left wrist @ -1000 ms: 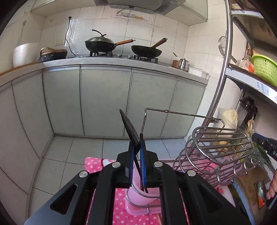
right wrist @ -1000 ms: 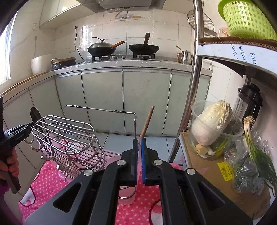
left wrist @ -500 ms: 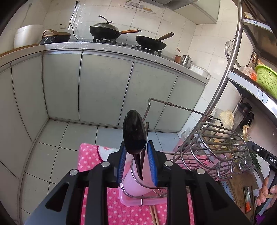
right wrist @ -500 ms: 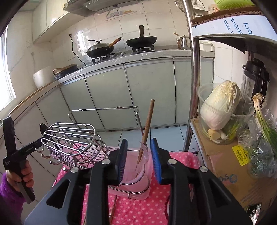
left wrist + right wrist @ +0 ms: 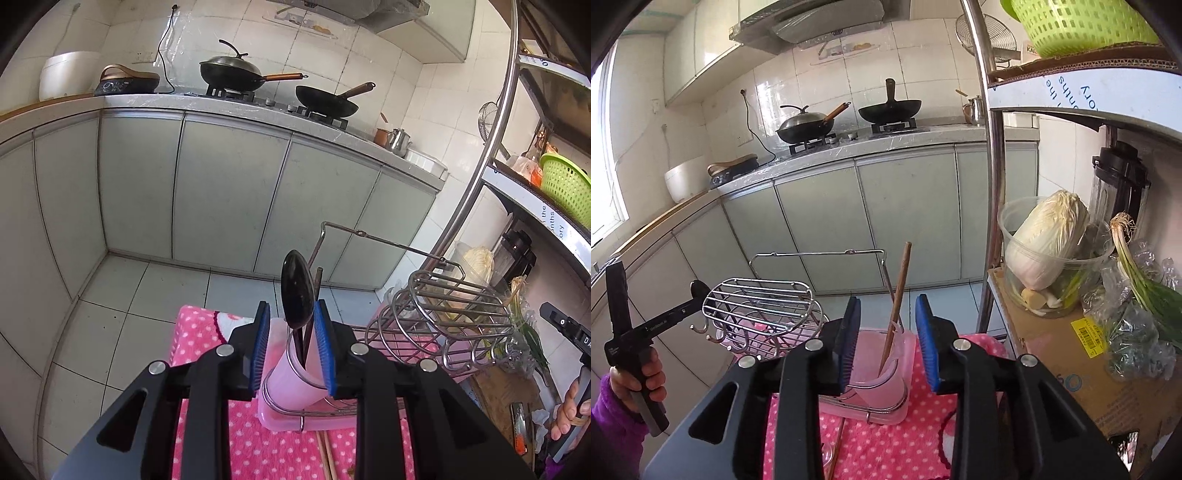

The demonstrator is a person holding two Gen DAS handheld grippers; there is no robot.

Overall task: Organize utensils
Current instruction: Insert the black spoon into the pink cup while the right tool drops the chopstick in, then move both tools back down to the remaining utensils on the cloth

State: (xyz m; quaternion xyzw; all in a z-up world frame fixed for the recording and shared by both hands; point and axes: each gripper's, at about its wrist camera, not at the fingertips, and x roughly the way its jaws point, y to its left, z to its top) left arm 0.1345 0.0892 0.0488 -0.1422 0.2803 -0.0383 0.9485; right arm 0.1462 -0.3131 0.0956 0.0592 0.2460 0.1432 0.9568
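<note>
Pink dotted cloth (image 5: 207, 332), black spoon (image 5: 296, 301) upright in pink cup (image 5: 291, 380), both hand-held grippers (image 5: 291, 347) (image 5: 888, 341) spread, empty.

The lower handle of the black plastic spoon (image 5: 296, 295) is hidden inside the translucent pink plastic cup (image 5: 291, 384); the thin wooden chopstick (image 5: 897, 306) likewise; lime-green plastic basket (image 5: 1078, 22) cropped above.

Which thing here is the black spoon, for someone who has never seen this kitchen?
Start at the pink dotted cloth below the counter. A pink cup stands there in a wire rack. The black spoon stands in it bowl-up, glossy and oval, beside a thin wooden stick.
</note>
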